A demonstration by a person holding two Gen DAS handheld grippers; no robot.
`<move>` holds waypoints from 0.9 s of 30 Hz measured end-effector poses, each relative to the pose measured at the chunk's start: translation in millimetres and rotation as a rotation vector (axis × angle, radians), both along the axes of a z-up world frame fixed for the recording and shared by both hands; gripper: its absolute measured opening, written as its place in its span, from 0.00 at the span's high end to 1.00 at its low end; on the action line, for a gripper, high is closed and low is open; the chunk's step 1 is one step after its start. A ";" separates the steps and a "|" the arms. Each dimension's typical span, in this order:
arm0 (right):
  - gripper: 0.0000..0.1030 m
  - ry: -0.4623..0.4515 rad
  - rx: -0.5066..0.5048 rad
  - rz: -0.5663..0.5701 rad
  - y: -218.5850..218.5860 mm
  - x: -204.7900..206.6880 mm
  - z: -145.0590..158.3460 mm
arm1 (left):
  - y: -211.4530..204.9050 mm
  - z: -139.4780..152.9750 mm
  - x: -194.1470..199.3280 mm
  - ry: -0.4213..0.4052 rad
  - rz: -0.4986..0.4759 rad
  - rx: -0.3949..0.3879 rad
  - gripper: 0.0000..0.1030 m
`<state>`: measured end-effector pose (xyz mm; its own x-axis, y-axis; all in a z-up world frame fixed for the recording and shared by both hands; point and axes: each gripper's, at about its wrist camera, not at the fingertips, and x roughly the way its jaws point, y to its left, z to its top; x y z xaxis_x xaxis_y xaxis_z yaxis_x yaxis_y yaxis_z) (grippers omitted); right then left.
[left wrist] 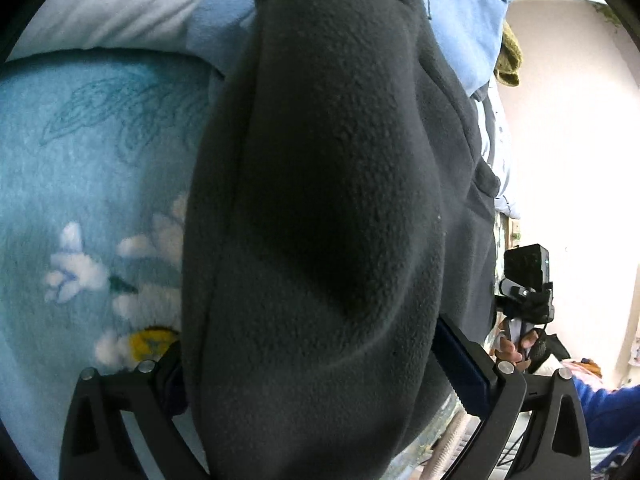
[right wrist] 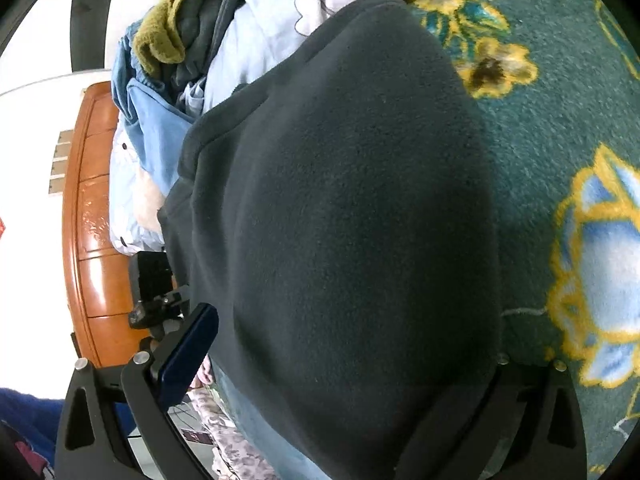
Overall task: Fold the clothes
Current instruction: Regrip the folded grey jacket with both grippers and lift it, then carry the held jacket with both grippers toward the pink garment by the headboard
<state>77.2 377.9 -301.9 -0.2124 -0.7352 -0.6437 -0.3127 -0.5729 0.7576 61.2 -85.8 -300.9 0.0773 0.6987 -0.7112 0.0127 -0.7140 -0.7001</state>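
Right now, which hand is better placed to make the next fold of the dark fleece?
Left, probably: the fleece fills the left gripper, its pad against the cloth. The right gripper stands wide open, with the fleece only draped across it.

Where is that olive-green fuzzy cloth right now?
The olive-green fuzzy cloth sits at the upper left of the right wrist view, on the heap of light blue clothes beyond the dark grey fleece garment; the left wrist view shows it upper right.
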 end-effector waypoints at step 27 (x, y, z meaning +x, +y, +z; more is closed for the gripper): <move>0.62 -0.047 0.151 -0.009 -20.3 4.5 55.6 | 30.9 80.4 45.8 0.107 0.002 -0.202 0.57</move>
